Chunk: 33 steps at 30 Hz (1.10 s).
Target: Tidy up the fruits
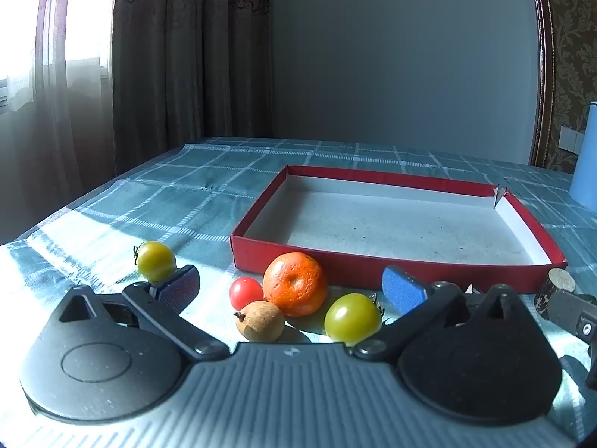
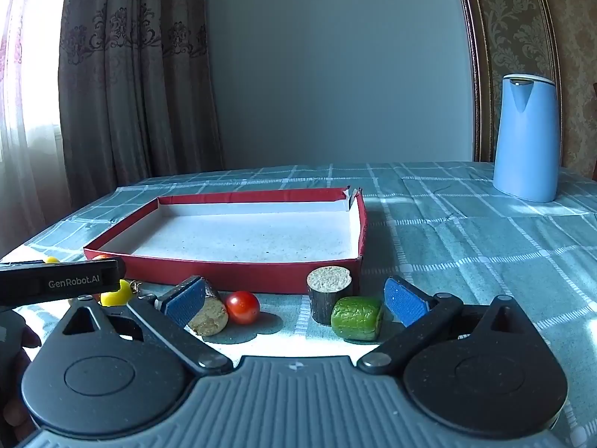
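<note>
A shallow red box (image 1: 328,261) (image 2: 224,270) with a white floor lies empty on the checked cloth. In the left wrist view an orange (image 1: 295,283), a red cherry tomato (image 1: 245,292), a brown fruit (image 1: 261,321) and a yellow-green tomato (image 1: 352,318) sit in front of the box, between the wide-apart fingers of my open left gripper (image 1: 291,291). Another yellow-green tomato (image 1: 156,260) rests beyond the left finger. In the right wrist view my open right gripper (image 2: 296,304) spans a red tomato (image 2: 242,307), a dark upright cylinder (image 2: 328,295), a green chunk (image 2: 356,318) and a lying cylinder (image 2: 209,311).
A tall blue jug (image 2: 526,138) stands at the back right of the table. Curtains hang at the left beyond the table edge. The left gripper's body (image 2: 59,280) reaches into the right wrist view at the left, with a yellow fruit (image 2: 115,293) under it.
</note>
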Available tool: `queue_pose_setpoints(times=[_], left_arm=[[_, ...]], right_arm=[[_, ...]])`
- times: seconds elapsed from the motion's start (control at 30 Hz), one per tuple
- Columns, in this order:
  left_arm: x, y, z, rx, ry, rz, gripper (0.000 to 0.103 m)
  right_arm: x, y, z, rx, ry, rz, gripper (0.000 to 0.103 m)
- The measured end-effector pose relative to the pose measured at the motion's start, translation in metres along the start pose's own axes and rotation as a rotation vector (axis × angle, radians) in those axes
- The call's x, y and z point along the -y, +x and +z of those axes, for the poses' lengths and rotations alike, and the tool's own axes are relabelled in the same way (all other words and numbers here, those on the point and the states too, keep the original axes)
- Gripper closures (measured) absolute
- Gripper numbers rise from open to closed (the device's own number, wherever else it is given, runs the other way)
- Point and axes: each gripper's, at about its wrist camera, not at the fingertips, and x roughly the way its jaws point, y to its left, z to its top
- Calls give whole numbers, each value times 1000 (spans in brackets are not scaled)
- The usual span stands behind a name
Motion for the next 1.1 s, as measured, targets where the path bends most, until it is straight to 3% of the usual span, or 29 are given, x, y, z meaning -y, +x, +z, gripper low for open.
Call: queue_pose_setpoints(times=[1.1], left_arm=[[1, 2, -2, -6, -4, -1, 0]], right_arm=[[-2, -1, 1, 1, 3, 3, 0]])
